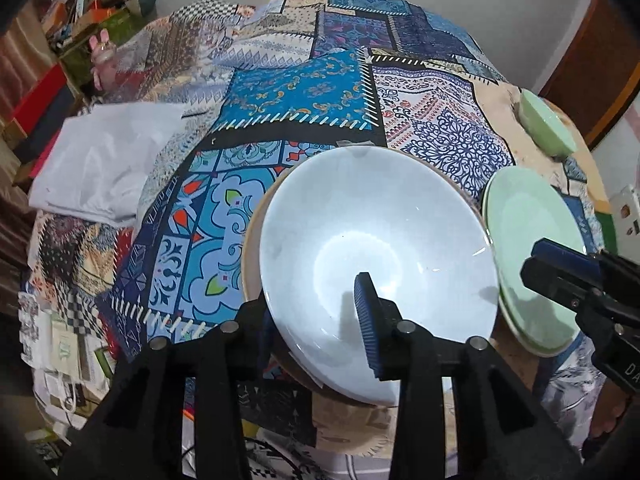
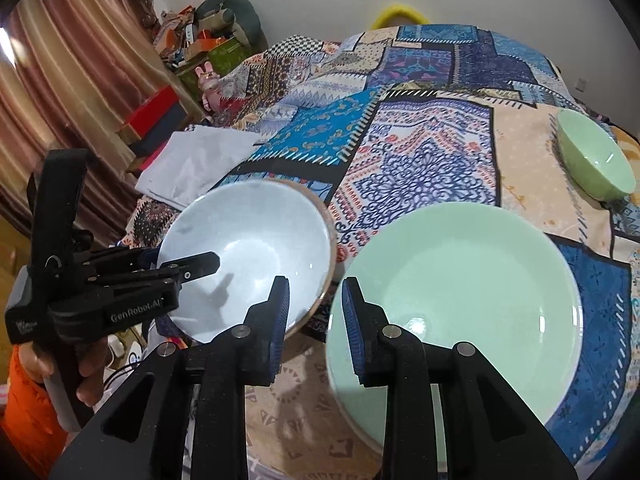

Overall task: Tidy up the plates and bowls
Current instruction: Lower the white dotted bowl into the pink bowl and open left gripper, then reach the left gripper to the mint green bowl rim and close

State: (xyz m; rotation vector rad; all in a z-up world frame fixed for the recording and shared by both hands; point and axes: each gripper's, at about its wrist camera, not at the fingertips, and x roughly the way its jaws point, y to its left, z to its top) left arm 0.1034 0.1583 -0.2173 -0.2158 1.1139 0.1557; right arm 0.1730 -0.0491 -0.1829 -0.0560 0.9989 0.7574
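Note:
A pale white-blue deep plate (image 1: 380, 232) (image 2: 248, 240) lies on a brown-rimmed plate (image 1: 246, 264) (image 2: 327, 236) on the patchwork tablecloth. My left gripper (image 1: 312, 300) (image 2: 188, 264) is open and straddles its near rim: one finger reaches over the inside, the other is hidden below. To the right lies a mint green plate (image 1: 532, 248) (image 2: 460, 288), with a second rim showing beneath it. My right gripper (image 2: 314, 312) (image 1: 540, 268) is open at this plate's near-left rim, its pads apart and not pressing. A green bowl (image 1: 546, 124) (image 2: 596, 160) stands farther back on the right.
A white folded bag (image 1: 108, 160) (image 2: 192, 164) lies at the table's left side. Boxes and clutter (image 2: 200, 44) stand beyond it beside a curtain (image 2: 80, 80). A person's hand (image 2: 92, 364) holds the left gripper's handle. The table edge runs close under both grippers.

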